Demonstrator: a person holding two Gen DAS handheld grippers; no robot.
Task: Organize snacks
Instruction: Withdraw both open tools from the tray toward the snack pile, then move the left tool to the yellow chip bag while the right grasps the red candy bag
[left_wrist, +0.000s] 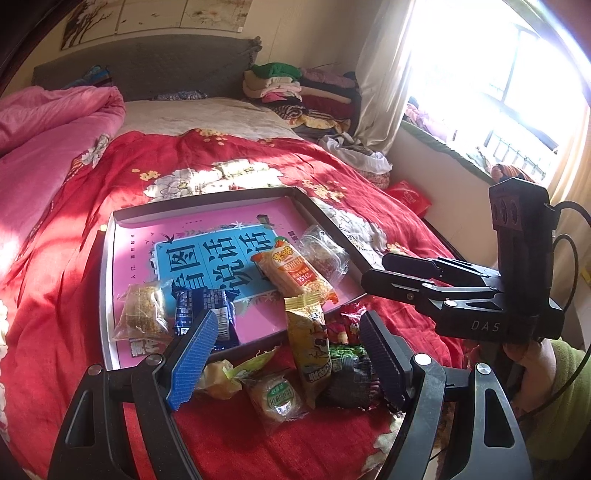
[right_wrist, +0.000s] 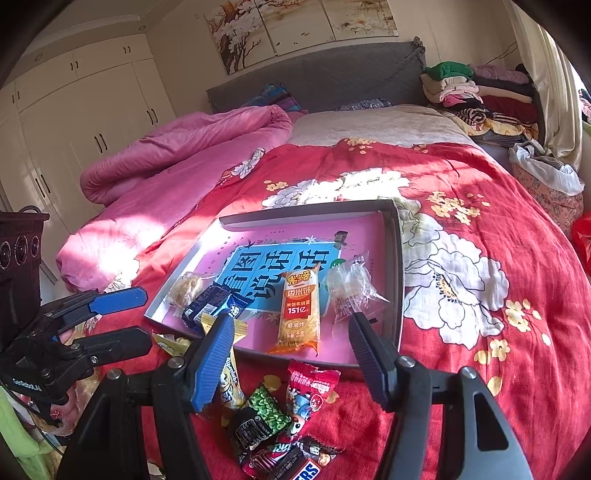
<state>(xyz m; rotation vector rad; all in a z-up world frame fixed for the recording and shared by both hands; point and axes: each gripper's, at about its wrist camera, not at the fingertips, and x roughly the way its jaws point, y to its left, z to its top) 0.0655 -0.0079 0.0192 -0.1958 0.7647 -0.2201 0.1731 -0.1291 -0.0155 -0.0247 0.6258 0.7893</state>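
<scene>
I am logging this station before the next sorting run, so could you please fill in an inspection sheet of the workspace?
Surface: red floral bedspread, rumpled.
Job's things: shallow box lid holds four packets, including the orange rice cracker; loose snack pile lies in front of it.
Clutter: folded clothes, pink quilt.
Grippers: left gripper and right gripper both open, holding nothing.
Cables: black cable at the right gripper.
Surroundings: wardrobe, sunlit window.
</scene>
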